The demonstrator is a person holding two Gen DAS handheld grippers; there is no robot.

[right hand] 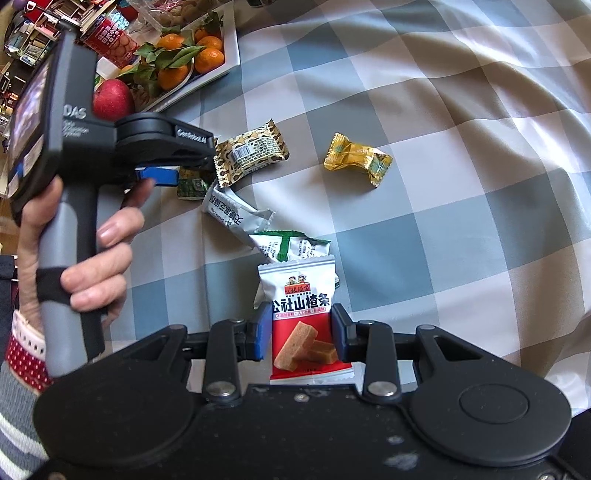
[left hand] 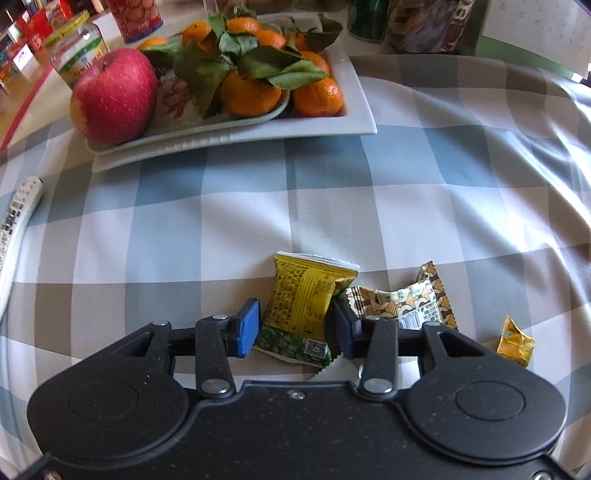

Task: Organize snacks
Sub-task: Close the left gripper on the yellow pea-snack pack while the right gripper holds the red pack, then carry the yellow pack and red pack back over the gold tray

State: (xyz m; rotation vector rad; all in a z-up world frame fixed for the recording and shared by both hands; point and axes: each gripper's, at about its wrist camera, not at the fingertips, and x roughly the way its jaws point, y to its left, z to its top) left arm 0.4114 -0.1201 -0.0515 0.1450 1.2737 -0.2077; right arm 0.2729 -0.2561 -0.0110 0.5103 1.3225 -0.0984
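Note:
A yellow-and-green snack packet lies on the checked tablecloth between the blue pads of my left gripper, which stand slightly off its sides, open. A brown patterned packet touches it on the right, and a gold candy lies further right. In the right wrist view my right gripper is shut on a red-and-white hawthorn packet. Beyond it lie a white-and-green packet, a grey packet, the brown packet and the gold candy. The left gripper hangs over the pile's left end.
A white tray at the back holds leafy mandarins and a red apple. A jar and a red tin stand behind it. A white printed object lies at the left edge. A hand grips the left tool.

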